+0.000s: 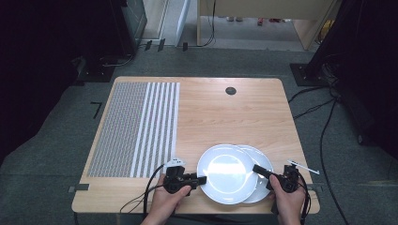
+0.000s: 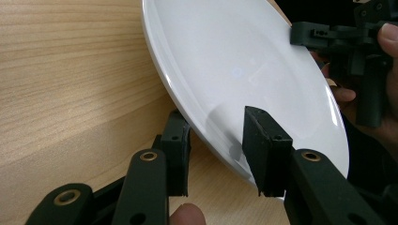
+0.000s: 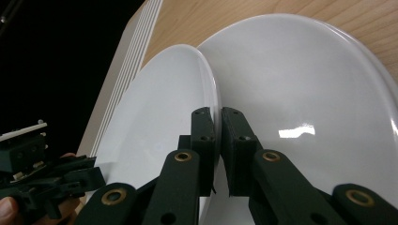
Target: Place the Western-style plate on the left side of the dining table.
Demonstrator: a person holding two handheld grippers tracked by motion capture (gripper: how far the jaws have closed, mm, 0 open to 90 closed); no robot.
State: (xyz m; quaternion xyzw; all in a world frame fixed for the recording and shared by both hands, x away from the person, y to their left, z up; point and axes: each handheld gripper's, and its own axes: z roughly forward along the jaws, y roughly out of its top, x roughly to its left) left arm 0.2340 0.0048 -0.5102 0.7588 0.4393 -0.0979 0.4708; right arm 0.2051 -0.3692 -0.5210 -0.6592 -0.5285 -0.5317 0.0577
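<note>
You've got both tongs on the upper plate [image 1: 226, 172], which sits near the table's [image 1: 244, 112] near edge, right of centre, overlapping a second plate [image 1: 261, 174] beneath it and offset to the right.

L gripper [image 1: 202, 179]: clenched on the upper plate's left rim; in the left gripper view one jaw sits under the rim and the other on top. R gripper [image 1: 256, 168]: jaws pinched onto the same plate's right rim, where it overlaps the lower one. In the right gripper view the thin rim runs between the two near-shut jaws, with the lower plate's broad face right behind.

Progress, as I read it: grasp on both sides is done. The upper plate looks tilted off the lower one in the gripper views, so the lift may have begun, but I can't tell how far it's clear. It isn't moved anywhere yet; both plates overlap at the near right.

What's left, probably: lift it fully clear w/o dragging the lower plate, then carry and set it down. The striped mat [image 1: 136, 129] at the left is bare and could be the destination, but that's a guess.
</note>
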